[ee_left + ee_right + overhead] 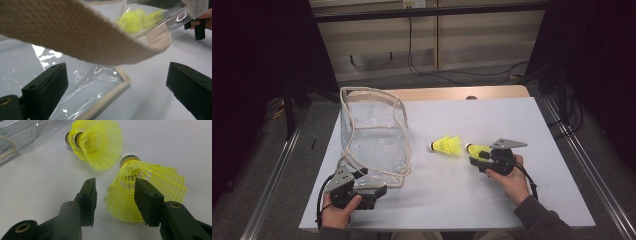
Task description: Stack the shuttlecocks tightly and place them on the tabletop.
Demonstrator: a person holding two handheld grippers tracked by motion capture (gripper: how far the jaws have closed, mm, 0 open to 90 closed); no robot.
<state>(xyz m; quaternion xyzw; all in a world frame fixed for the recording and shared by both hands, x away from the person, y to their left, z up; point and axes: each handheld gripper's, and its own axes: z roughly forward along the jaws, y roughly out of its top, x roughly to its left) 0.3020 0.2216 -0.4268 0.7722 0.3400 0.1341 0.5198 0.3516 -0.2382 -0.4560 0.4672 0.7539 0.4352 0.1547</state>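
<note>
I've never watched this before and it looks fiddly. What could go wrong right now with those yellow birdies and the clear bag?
The right tool has one jaw against the nearer shuttlecock's thin mesh skirt; closing there may crush it or make it slip out.

The other shuttlecock lies close by, so a nudge could roll it away.

The left tool is open under the clear bag's strap, so the floppy bag may sag.

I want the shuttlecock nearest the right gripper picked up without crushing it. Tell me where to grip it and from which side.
Grip the nearer shuttlecock low on its mesh skirt, close to the cork, where the cone is narrow and stiffer. It lies on its side on the table, its open flared end toward the right gripper. Come in from that end, one finger on each side. One finger already overlaps the skirt.
</note>
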